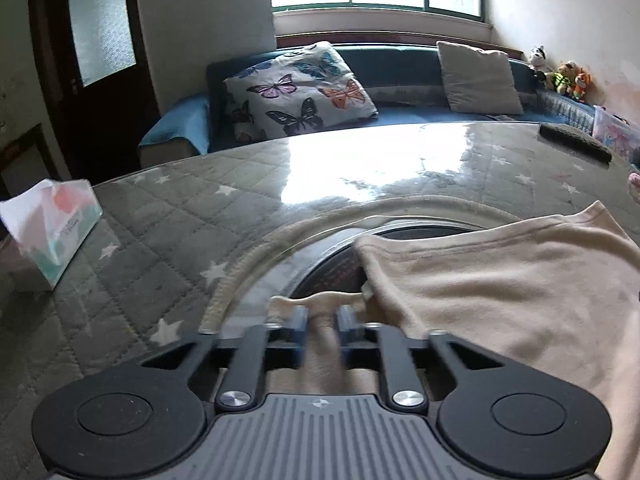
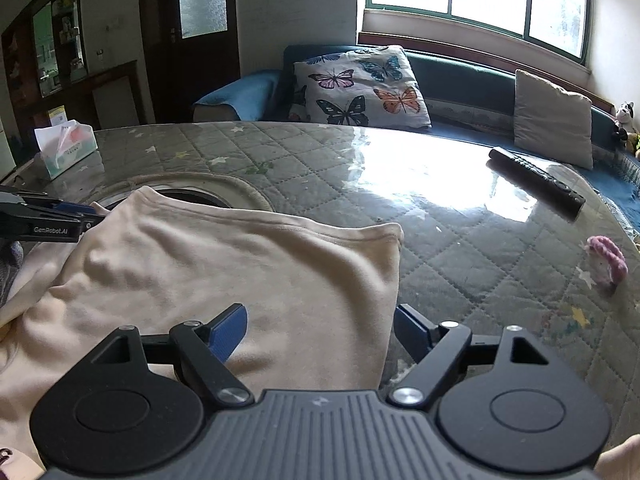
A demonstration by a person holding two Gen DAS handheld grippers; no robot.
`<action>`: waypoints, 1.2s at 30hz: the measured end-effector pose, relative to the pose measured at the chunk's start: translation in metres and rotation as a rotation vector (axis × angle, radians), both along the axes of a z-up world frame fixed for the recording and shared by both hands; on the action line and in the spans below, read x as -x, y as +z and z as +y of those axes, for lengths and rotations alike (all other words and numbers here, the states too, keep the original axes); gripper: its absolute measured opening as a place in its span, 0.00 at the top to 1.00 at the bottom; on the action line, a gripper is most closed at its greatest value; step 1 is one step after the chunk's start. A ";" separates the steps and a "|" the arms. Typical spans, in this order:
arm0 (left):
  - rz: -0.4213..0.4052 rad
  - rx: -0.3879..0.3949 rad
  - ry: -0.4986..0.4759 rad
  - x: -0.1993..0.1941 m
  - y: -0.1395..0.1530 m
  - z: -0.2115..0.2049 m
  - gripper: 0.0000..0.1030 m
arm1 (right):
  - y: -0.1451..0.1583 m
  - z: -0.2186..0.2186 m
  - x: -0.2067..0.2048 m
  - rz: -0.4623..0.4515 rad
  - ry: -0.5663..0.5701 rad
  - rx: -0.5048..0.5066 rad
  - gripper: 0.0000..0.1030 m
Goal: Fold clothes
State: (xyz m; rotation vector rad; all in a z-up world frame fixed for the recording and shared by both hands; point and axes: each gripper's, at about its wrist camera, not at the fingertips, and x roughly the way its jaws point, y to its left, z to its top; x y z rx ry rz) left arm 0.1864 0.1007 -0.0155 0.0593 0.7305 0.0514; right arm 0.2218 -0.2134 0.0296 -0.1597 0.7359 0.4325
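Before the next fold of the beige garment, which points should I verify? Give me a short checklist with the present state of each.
1. Left gripper shut on a pinch of the beige garment: ok.
2. Right gripper open, its fingers astride the garment's right edge, pads not pressing: ok.
3. Garment lying flat: not ok, wrinkles near the left gripper.
4. Remote control away from the garment: ok.
5. Pink hair tie away from the garment: ok.
6. Whether the grip takes all layers: cannot tell.

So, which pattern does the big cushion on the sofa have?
Colourful butterflies on a white ground; the cushion shows best in the right wrist view.
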 end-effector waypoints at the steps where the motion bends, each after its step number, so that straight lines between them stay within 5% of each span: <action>1: 0.000 0.004 0.013 0.002 0.000 0.003 0.92 | 0.000 0.000 0.001 0.000 -0.001 -0.002 0.20; 15: -0.111 0.085 0.283 0.097 0.028 0.083 0.99 | 0.007 0.001 0.041 0.019 0.040 -0.021 0.18; 19: -0.080 0.135 0.362 0.116 0.030 0.107 0.98 | 0.006 0.004 0.050 0.029 0.058 -0.018 0.18; 25: -0.057 0.159 0.187 0.112 0.035 0.071 0.95 | 0.005 0.008 0.058 0.034 0.060 -0.023 0.18; 28: -0.037 0.160 0.120 0.094 0.034 0.048 0.79 | 0.005 0.009 0.060 0.035 0.059 -0.025 0.18; 36: 0.022 0.097 0.064 0.041 0.021 0.007 0.78 | 0.000 0.008 0.063 0.055 0.063 -0.029 0.18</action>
